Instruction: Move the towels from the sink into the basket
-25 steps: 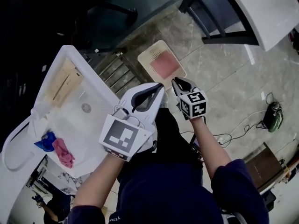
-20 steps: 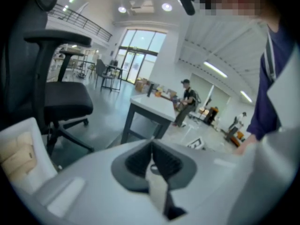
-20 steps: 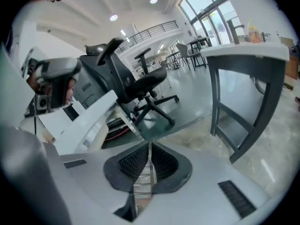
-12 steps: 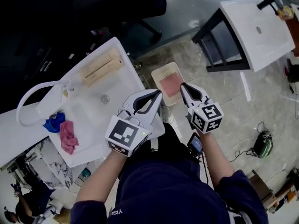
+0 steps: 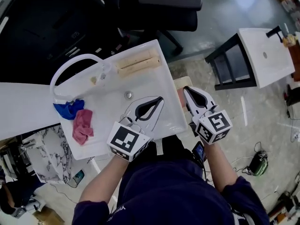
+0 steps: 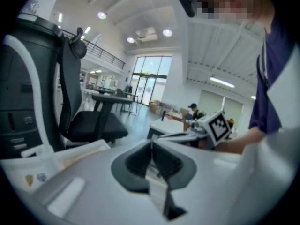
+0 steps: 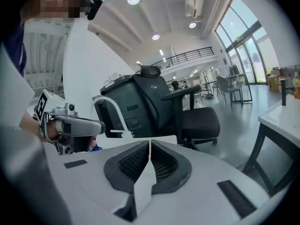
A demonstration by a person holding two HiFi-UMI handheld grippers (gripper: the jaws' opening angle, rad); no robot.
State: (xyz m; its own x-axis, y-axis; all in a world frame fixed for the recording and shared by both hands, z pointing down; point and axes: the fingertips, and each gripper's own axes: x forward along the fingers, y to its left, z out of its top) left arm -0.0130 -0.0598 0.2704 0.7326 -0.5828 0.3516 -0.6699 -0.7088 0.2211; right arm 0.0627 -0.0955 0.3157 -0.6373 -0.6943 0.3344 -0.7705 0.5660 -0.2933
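A pink towel [image 5: 83, 126] and a blue towel [image 5: 68, 109] lie at the left end of the white sink [image 5: 154, 83]. The beige basket [image 5: 181, 82] stands on the floor past the sink's right edge, mostly hidden behind my right gripper [image 5: 186, 89]. That gripper has just been closing and is shut, with nothing between its jaws [image 7: 150, 142]. My left gripper [image 5: 161, 99] hangs over the right half of the sink, also shut and empty [image 6: 151, 142]. Both grippers are far from the towels. The right gripper view shows a sliver of the blue towel [image 7: 94, 148].
A pale wooden block [image 5: 138, 63] lies along the sink's far rim, beside a white curved faucet [image 5: 75, 61]. A black office chair [image 5: 161, 3] stands beyond the sink. A second white basin on a black frame [image 5: 262, 55] stands at the right. Cables lie on the floor.
The head view has swung from the floor to the sink, now in the middle. Both grippers have risen, side by side and shut. The basket has slipped behind the right gripper.
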